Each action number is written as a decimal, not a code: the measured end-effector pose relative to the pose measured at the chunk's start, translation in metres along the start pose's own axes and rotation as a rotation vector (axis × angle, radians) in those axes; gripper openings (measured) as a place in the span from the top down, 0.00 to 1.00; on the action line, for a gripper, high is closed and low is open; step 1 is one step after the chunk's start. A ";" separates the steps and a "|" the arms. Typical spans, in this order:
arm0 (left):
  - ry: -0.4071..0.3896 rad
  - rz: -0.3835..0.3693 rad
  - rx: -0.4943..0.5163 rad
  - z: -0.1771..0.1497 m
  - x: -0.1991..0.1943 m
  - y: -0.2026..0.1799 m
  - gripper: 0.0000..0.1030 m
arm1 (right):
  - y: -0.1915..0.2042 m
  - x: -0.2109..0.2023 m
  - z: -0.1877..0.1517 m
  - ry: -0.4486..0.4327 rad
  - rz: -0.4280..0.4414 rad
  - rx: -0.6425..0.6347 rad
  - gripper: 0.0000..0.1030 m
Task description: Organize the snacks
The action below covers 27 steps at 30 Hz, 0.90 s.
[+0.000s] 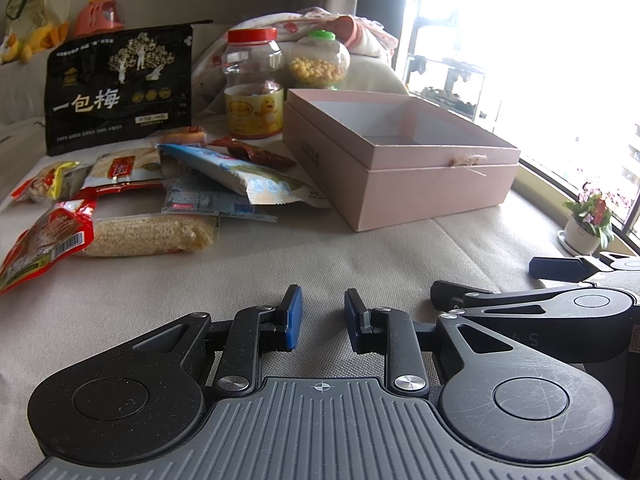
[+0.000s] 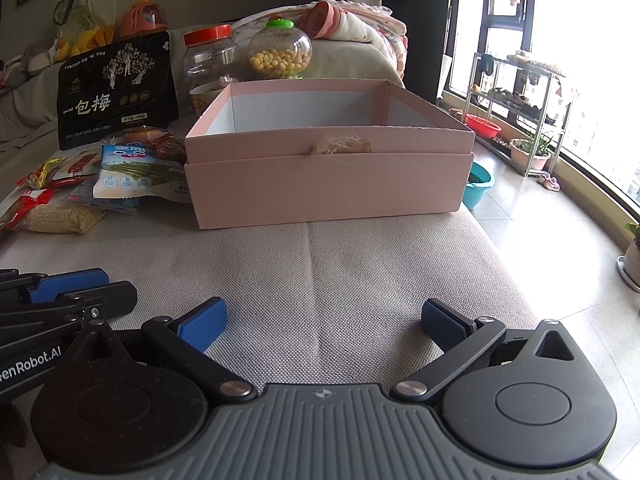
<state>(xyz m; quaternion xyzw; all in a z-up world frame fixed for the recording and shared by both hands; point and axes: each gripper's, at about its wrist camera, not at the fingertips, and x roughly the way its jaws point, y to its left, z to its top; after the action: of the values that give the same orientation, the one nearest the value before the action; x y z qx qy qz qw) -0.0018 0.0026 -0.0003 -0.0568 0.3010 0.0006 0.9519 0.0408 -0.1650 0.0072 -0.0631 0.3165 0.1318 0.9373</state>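
An open pink box [image 1: 404, 178] [image 2: 328, 176] stands on the beige cushion, its inside white and bare. Left of it lies a heap of snack packets: a blue-white one [image 1: 240, 172] [image 2: 132, 176], red-yellow ones [image 1: 48, 236], a black plum bag [image 1: 120, 88] [image 2: 116, 92] standing behind. A red-lidded jar [image 1: 254, 84] [image 2: 208, 64] and a green-lidded jar [image 1: 319, 60] [image 2: 280, 50] of yellow balls stand at the back. My left gripper [image 1: 322, 318] is open with a narrow gap, empty, low over the cushion. My right gripper [image 2: 324, 326] is wide open, empty, facing the box front.
A folded blanket [image 2: 352, 20] lies behind the jars. The cushion edge drops to the floor on the right, where a potted plant [image 1: 588, 220], a metal rack [image 2: 516, 108] and basins [image 2: 478, 188] stand by the window. Plush toys [image 1: 32, 40] sit at the far left.
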 end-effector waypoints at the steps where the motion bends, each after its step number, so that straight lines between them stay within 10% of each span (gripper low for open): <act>1: 0.001 -0.003 -0.003 0.000 0.000 0.001 0.74 | 0.000 0.000 0.000 0.001 0.000 0.000 0.00; 12: 0.160 -0.092 -0.094 0.028 0.003 0.032 0.74 | 0.001 0.008 0.013 0.140 0.040 -0.047 0.00; 20: 0.070 -0.187 -0.186 0.054 -0.031 0.117 0.74 | 0.014 0.014 0.033 0.198 0.079 -0.083 0.00; 27: -0.022 0.023 -0.413 0.065 -0.066 0.209 0.75 | 0.102 -0.004 0.061 0.060 0.291 -0.213 0.01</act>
<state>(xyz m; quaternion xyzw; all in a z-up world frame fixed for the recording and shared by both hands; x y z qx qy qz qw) -0.0261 0.2198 0.0683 -0.2472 0.2846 0.0737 0.9233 0.0433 -0.0563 0.0546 -0.1195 0.3345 0.2968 0.8864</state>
